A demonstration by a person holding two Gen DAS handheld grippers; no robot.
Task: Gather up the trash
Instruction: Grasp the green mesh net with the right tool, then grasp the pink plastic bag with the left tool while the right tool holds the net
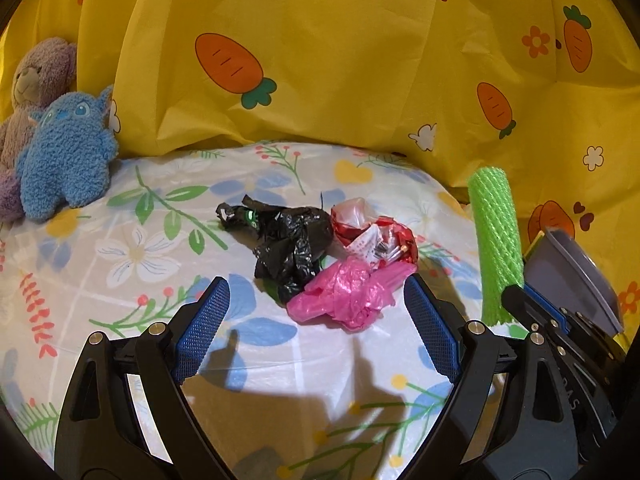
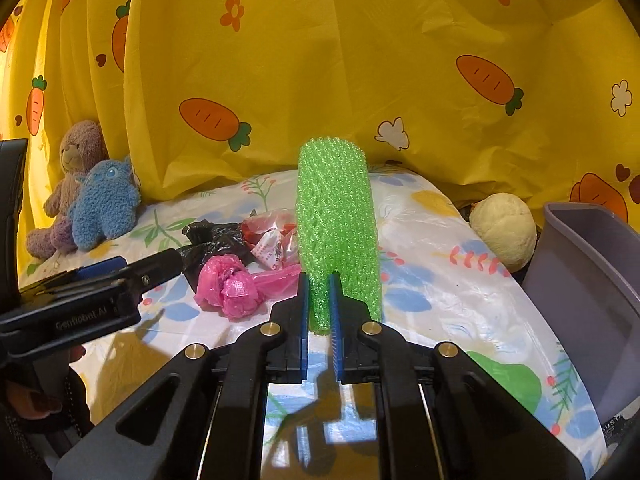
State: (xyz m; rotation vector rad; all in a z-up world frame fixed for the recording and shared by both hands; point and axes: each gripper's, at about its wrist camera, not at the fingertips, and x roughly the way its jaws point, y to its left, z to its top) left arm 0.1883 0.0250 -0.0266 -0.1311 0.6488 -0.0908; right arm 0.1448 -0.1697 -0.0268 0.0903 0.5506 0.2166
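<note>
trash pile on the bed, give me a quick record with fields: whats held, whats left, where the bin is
held: green foam net sleeve, pinched at its lower end by the right gripper
left gripper: open, empty, facing the pile
left on sheet: black bag, pink bag, red-and-clear wrapper
bin: grey bin, at the right edge of the bed

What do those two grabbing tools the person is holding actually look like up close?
Both are alike. The left gripper and right gripper have black plastic frames with triangular cut-outs, round brass-coloured pins at the joints, and two fingers faced with blue dimpled pads. Seen from the right wrist camera, the left one's side carries small white lettering.
</note>
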